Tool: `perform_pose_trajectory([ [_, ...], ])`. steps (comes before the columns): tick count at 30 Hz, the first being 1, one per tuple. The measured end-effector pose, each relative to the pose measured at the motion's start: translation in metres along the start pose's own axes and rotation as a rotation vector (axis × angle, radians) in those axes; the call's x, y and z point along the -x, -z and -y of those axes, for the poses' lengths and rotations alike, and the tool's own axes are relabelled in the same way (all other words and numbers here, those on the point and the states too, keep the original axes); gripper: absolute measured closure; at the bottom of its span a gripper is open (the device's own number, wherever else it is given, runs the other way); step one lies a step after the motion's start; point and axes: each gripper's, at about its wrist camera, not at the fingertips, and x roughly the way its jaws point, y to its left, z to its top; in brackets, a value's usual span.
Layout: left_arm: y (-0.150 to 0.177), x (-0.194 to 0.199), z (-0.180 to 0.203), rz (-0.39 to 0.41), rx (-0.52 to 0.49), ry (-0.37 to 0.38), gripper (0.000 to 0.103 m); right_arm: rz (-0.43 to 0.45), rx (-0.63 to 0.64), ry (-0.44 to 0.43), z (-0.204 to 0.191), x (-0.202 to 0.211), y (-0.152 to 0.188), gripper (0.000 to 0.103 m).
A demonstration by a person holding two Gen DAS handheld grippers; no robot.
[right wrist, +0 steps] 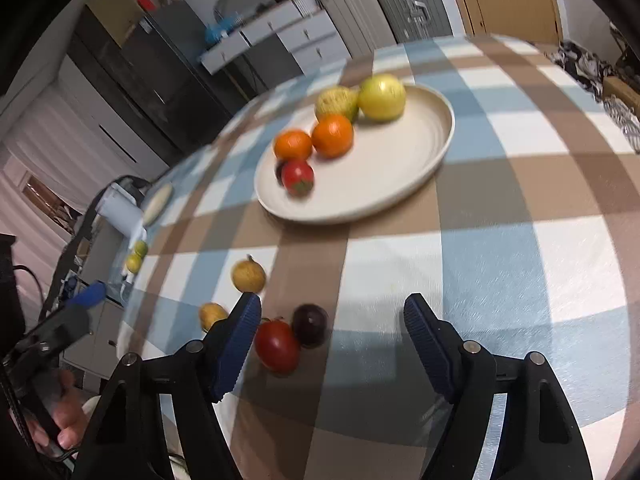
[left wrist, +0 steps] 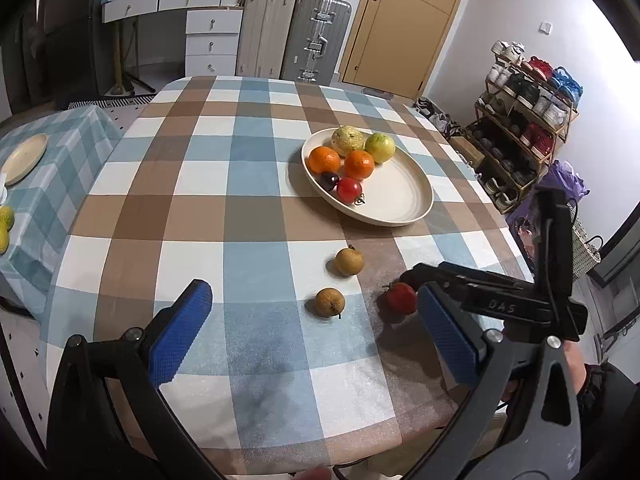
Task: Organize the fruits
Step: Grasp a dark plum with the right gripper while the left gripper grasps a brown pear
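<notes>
Sitting loose near table's front edge: red tomato (right wrist: 277, 346) touching dark plum (right wrist: 310, 325), two brown pears (right wrist: 249, 275) just left. Your right gripper (right wrist: 332, 320) wide, nothing pinched, tomato by left pad. Left gripper (left wrist: 316, 312) wide too, empty. Plate (right wrist: 400, 184) further back, right half bare. Checked tablecloth (right wrist: 500, 264) open around it.

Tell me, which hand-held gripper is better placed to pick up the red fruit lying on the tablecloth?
Right. The right hand-held gripper stands open right at the red fruit; the left hand-held gripper hangs further back, nearer the brown fruits.
</notes>
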Motion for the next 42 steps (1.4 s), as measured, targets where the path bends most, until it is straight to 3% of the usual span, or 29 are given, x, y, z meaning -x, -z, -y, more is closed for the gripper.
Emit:
perform_pose_trajectory([
  [6,0.0,-0.001,-0.002,-0.008,0.013,0.005,0.001,-0.009,0.026,-0.02,-0.008,-0.007,0.002,0.035],
  [13,0.001,-0.003,-0.005,-0.014,0.021,-0.001,0.001,-0.018,-0.016,-0.024,-0.004,-0.01,0.0,0.056],
  [24,0.002,-0.005,-0.005,-0.023,0.019,-0.001,0.001,-0.043,-0.011,-0.047,-0.006,-0.011,0.004,0.071],
  [26,0.002,-0.005,-0.005,-0.023,0.017,-0.001,0.001,-0.046,-0.011,-0.054,-0.006,-0.011,0.004,0.08],
  [42,0.008,-0.015,-0.011,-0.034,0.032,-0.049,0.001,0.01,-0.051,-0.094,0.0,0.007,-0.001,0.081],
])
